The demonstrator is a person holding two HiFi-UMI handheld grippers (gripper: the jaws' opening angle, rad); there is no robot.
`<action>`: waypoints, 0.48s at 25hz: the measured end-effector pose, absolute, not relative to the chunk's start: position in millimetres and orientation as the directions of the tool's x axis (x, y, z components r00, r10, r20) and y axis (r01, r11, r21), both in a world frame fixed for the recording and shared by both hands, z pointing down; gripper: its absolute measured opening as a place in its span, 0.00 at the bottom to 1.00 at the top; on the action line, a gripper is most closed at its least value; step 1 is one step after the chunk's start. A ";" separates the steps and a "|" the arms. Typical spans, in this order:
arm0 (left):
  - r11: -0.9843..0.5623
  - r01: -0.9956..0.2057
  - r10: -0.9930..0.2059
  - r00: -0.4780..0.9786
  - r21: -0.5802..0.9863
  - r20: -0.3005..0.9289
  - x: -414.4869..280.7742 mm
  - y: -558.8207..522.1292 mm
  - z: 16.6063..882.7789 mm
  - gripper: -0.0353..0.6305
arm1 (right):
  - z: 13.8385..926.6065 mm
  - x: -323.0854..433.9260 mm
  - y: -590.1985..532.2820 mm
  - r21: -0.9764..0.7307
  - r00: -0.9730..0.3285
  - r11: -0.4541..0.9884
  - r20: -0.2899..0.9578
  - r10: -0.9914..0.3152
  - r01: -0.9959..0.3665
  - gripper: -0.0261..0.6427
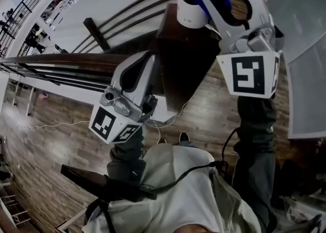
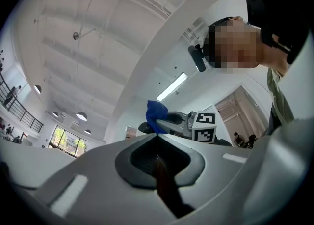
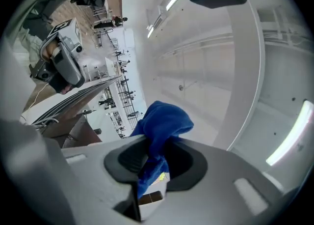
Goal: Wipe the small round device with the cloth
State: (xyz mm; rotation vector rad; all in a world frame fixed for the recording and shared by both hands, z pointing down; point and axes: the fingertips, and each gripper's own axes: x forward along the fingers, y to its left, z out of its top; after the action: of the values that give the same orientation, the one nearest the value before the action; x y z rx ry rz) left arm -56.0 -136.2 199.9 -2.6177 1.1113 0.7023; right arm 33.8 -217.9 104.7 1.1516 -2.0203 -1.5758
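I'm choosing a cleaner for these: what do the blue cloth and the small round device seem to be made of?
The cloth looks like soft fabric, perhaps microfibre: deep blue, matte, bunched in limp folds between the shut jaws of the right gripper. The device is probably smooth white plastic, with a faint sheen on its rounded side; the cloth hides part of it, so that is a guess.

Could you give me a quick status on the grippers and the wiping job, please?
Left gripper shut, empty, held apart from the device. Right gripper shut on blue cloth, at top of small white round device. Nothing seen in the way.
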 end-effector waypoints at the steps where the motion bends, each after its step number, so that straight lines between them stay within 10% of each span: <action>1: -0.691 -0.723 -0.621 0.601 -0.009 -0.503 -58.0 -135.4 200.4 0.06 | 109.8 31.7 -214.5 0.923 -0.617 0.050 -0.214 -0.757 -0.382 0.18; 12: -0.689 -0.724 -0.615 0.610 -0.034 -0.500 -70.1 -148.0 195.0 0.06 | 183.1 8.1 -197.8 0.981 -0.638 0.098 -0.034 -0.769 -0.170 0.18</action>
State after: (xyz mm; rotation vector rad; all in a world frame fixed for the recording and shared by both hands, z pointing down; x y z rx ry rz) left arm -70.1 -148.0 195.0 -2.6037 1.1016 0.6771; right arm 8.1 -197.8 183.1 0.9170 -1.8827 -1.5734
